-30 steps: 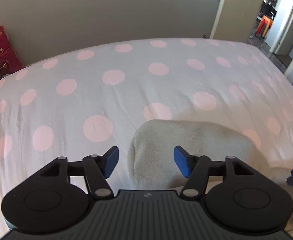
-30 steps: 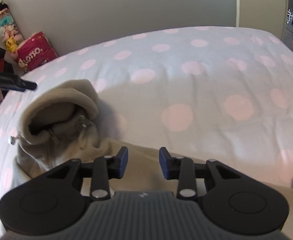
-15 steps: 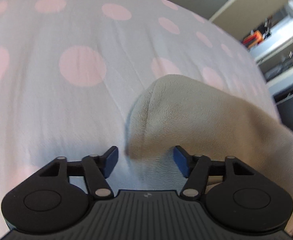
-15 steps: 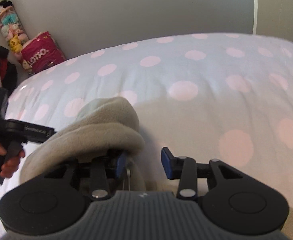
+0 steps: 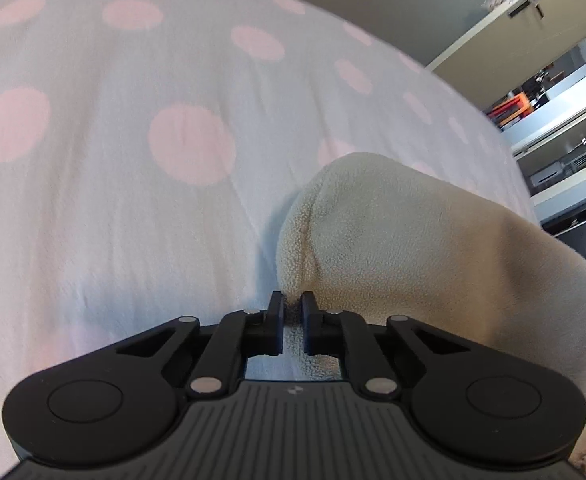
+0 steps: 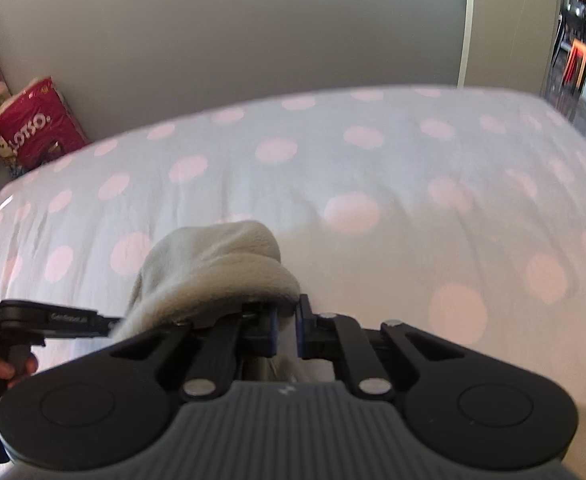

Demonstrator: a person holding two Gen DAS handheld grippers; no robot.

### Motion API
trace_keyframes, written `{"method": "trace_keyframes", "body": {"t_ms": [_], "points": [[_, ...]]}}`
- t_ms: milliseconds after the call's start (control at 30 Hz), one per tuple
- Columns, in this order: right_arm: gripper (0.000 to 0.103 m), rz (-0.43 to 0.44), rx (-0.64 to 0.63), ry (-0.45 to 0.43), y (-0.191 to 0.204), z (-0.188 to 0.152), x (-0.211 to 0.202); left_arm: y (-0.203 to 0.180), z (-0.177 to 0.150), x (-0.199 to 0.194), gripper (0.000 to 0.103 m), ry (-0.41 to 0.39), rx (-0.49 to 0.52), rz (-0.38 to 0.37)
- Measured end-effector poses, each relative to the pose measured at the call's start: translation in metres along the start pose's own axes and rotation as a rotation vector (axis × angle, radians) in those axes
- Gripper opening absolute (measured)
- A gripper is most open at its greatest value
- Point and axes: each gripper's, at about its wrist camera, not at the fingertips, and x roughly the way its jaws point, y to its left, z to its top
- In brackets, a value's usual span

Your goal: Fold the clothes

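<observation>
The left gripper (image 5: 292, 307) is pinching a fold of the cream fleece garment (image 5: 393, 240), its jaws nearly together with a sliver of fleece showing between them. The garment is bulging up from 12 toward 3 o'clock of that claw, resting on the polka-dot bedsheet (image 5: 133, 160). Over in the right wrist view, the right gripper (image 6: 286, 322) is closing in too, jaws close together, and fleece (image 6: 213, 276) is draping over its left finger at about 11 o'clock; whether cloth is truly being clamped between those pads I cannot tell, since the gap looks pale but blurred. At 9 o'clock the other handle is poking in, and at 10 o'clock a red Lotso bag (image 6: 37, 128) is leaning by the wall. To do this well, I'd say both claws should be biting the same edge, well apart, lifting together so the fleece hangs flat before it is laid over. A shallow bite on thick pile could slip. The body of the garment is being cut off below both cameras, so its shape and which edge is held are staying unclear.
</observation>
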Motion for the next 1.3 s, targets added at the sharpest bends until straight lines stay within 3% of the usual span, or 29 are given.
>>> {"method": "trace_keyframes", "body": {"t_ms": [200,333,400,467,533,567,667,767,800,900,1033,1133,1233,1300], "points": [[0.009,-0.020,-0.105,-0.165,0.022,0.087,-0.038,-0.031,0.054,-0.056,0.006,-0.138,0.081,-0.048],[0.009,-0.021,-0.216,-0.290,0.049,0.128,-0.067,-0.040,0.095,-0.091,0.006,-0.231,0.078,-0.070],[0.009,0.004,-0.204,-0.328,0.061,0.146,-0.076,-0.042,0.111,-0.103,0.006,-0.269,0.088,-0.071],[0.009,0.030,-0.215,-0.335,0.074,0.156,-0.075,-0.041,0.120,-0.103,0.010,-0.237,0.103,-0.060],[0.009,0.049,-0.248,-0.275,0.088,0.158,-0.062,-0.033,0.116,-0.102,0.014,-0.222,0.098,-0.008],[0.010,0.060,-0.266,-0.224,0.092,0.155,-0.051,-0.028,0.111,-0.103,0.024,-0.229,0.097,0.014],[0.014,0.037,-0.310,-0.118,0.097,0.132,-0.023,-0.002,0.086,-0.101,0.038,-0.208,0.059,0.058],[0.030,0.010,-0.316,-0.060,0.068,0.105,-0.002,0.021,0.059,-0.095,0.042,-0.146,0.111,0.113],[0.030,0.000,-0.318,-0.040,0.058,0.097,0.005,0.031,0.048,-0.097,0.042,-0.125,0.134,0.117],[0.033,-0.027,-0.324,0.018,0.029,0.070,0.025,0.046,0.017,-0.091,0.050,-0.065,0.183,0.071],[0.037,-0.071,-0.321,0.108,-0.015,0.036,0.055,0.060,-0.026,-0.081,0.051,0.034,0.265,0.068],[0.038,-0.105,-0.279,0.181,-0.052,0.016,0.079,0.065,-0.047,-0.069,0.051,0.093,0.240,0.062],[0.053,-0.092,-0.236,0.238,-0.078,0.002,0.096,0.066,-0.056,-0.060,0.055,0.129,0.203,0.028],[0.054,-0.089,-0.235,0.248,-0.085,-0.004,0.103,0.065,-0.060,-0.051,0.055,0.179,0.198,0.015]]}}
